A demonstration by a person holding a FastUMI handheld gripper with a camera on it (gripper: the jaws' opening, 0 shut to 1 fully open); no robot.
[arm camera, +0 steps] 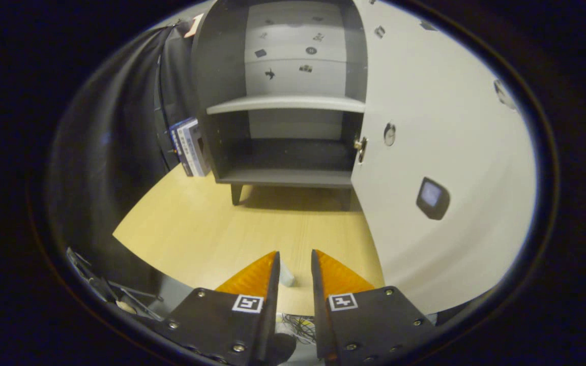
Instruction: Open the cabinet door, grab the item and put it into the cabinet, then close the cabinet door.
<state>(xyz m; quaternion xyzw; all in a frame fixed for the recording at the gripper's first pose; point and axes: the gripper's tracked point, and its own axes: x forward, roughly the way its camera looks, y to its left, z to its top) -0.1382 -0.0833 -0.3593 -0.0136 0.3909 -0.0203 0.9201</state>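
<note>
Claw fingers narrowly apart, small pale item between them; cabinet beyond, door open.

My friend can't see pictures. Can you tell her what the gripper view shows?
A small grey cabinet stands open on a wooden table, its door swung wide to the right and both shelves bare. The gripper hangs above the table before it, fingers slightly apart, with a small pale object between them. Books lean beside the cabinet.

gripper: fingers narrowly apart, small pale item between | cabinet beyond | door open
</note>
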